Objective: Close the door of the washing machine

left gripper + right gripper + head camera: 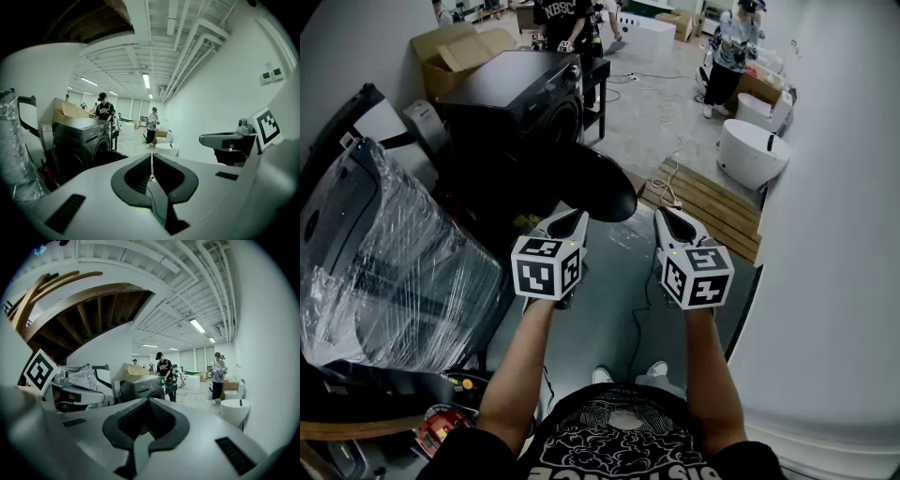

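**Step in hand: approach.** The washing machine stands in the upper centre-left of the head view. Its round dark door is swung open towards the person, so the closing has not begun. The door lies just above the tips of the left gripper in the frame. The right gripper is level with the left one, to the right of the door. No view shows either gripper touching the door.

**Claw state.** Both claws are clenched, pad against pad, with nothing between them. Each gripper's own view confirms this.

**Next move (judgement).**
- Carry one gripper forward to the outer face of the door.
- Push the door round on its hinge towards the drum opening until it latches.
- Keep the jaws clenched, since a push needs no grasp.
- Place the contact near the free edge of the door, away from the hinge side.

**Surface and room.**
- The grey floor has a cable trailing across it.
- A wooden pallet lies right of centre.
- A white round tub stands at the upper right.
- A plastic-wrapped unit fills the left of the frame.
- An open cardboard box sits at the upper left.
- Other people work along the top edge of the frame.
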A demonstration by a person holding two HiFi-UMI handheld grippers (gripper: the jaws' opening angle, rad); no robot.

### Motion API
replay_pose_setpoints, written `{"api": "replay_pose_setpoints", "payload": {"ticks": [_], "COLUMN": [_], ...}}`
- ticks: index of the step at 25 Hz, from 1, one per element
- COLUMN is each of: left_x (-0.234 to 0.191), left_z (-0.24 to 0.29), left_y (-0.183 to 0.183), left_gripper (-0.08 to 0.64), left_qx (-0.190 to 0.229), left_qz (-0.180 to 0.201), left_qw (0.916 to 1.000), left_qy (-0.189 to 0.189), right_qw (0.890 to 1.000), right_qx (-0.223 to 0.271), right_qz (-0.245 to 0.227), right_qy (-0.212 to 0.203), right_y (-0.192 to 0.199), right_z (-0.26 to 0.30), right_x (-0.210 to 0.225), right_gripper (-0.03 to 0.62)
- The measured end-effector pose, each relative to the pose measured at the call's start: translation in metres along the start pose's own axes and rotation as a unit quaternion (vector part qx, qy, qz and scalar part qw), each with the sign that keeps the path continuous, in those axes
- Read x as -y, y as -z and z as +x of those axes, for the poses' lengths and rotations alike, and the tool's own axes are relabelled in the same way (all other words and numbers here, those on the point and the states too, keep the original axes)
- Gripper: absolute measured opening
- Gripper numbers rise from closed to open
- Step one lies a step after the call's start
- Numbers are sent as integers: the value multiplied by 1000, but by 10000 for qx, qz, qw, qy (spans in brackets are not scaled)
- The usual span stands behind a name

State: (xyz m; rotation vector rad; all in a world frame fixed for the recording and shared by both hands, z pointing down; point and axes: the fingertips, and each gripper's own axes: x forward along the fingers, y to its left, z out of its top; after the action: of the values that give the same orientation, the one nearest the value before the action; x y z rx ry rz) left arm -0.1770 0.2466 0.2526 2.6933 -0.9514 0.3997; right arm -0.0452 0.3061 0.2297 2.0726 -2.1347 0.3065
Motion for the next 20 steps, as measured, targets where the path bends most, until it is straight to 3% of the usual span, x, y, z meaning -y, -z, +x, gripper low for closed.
{"api": "replay_pose_setpoints", "payload": {"ticks": [9,20], "left_x": [1,3], "left_z": [1,39], "left_y": [13,15], "left_gripper": [37,37], "left_qx": [-101,-230], "left_qz": [-56,-54], "left_qw": [9999,9997], "left_qy": [33,-112], "right_qw": [9999,9997], "right_qx": [-139,-217], "right_qz": [-2,-59], "right_qy": [53,-133], "right_y": [11,23], "right_z": [-1,19], "right_x": [-6,25], "right_gripper": [23,25]}}
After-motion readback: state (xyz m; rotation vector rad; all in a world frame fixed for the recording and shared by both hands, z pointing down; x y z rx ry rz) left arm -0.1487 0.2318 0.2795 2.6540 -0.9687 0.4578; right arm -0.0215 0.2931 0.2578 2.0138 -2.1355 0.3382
